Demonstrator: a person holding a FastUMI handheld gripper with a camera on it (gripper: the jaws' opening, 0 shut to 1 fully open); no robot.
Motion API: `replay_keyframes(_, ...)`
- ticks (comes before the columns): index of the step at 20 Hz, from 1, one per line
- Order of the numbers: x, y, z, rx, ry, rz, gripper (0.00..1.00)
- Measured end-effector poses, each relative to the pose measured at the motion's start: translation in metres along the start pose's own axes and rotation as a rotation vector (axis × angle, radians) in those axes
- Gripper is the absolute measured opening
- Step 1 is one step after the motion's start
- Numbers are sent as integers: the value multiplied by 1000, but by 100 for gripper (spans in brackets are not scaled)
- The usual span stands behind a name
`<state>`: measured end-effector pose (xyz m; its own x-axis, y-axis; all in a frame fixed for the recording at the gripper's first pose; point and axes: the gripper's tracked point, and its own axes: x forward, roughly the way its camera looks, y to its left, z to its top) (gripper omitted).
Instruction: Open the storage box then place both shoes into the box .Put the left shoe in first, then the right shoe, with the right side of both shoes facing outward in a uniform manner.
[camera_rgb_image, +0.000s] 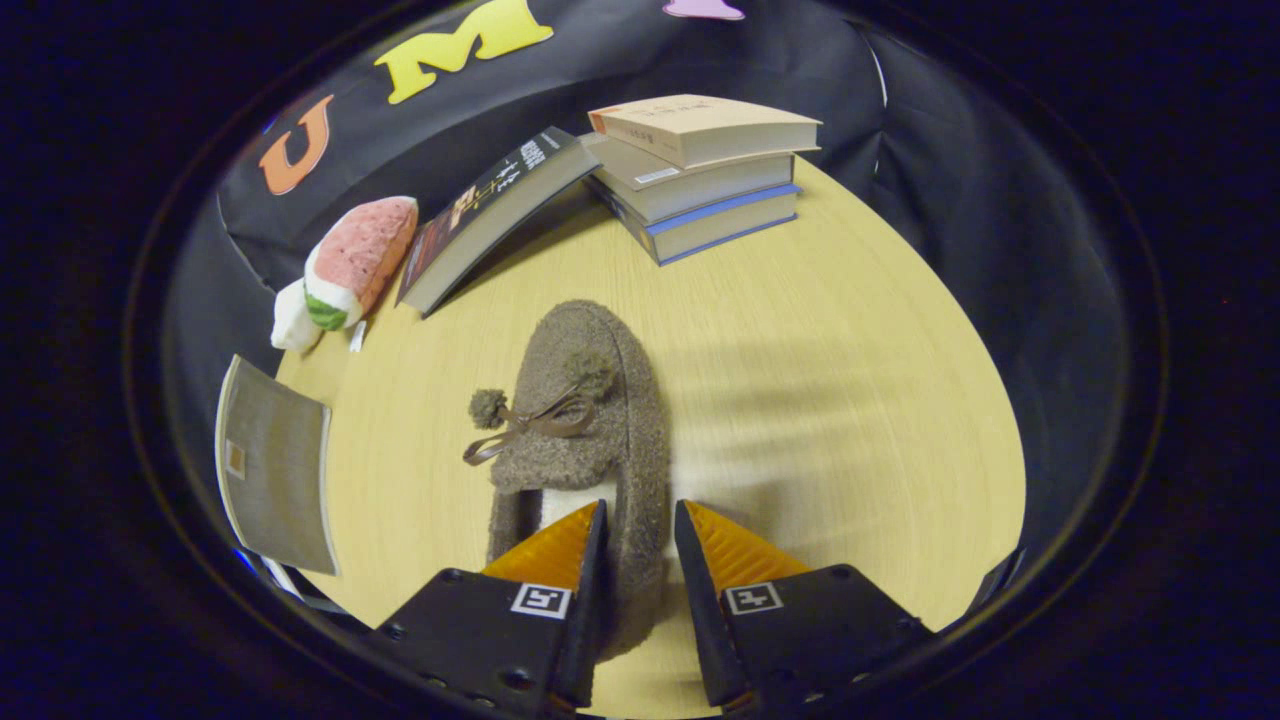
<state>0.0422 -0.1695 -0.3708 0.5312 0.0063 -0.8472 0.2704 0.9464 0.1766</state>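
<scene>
Closest to the camera, the gripper (640, 545) had its two fingers closed part way around the right wall of the fuzzy brown shoe (585, 440), near the heel, and the shoe lay on the worktop (820, 400) with its toe pointing away. The hold was probably narrow and on soft fabric, so the shoe could sag, twist or slip out when lifted, and then land facing the wrong side. A grey box (275, 465) stood to the left of the shoe.

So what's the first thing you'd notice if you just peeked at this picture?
The fuzzy brown slipper with its pom-pom bow, lying on the wooden table: its heel side wall sits between the fingers of the gripper, which seem to pinch it. Beyond it is a stack of books with another book leaning on it, and beside that a watermelon-slice plush toy.
</scene>
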Motion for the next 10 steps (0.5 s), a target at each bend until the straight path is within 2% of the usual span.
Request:
replay_keyframes(1,-10,4,1,10,16,1,20)
replay_keyframes(2,-6,3,0,19,19,-9,20)
replay_keyframes(4,-8,1,0,57,33,-6,1)
replay_keyframes(10,-23,12,-3,154,43,39,0)
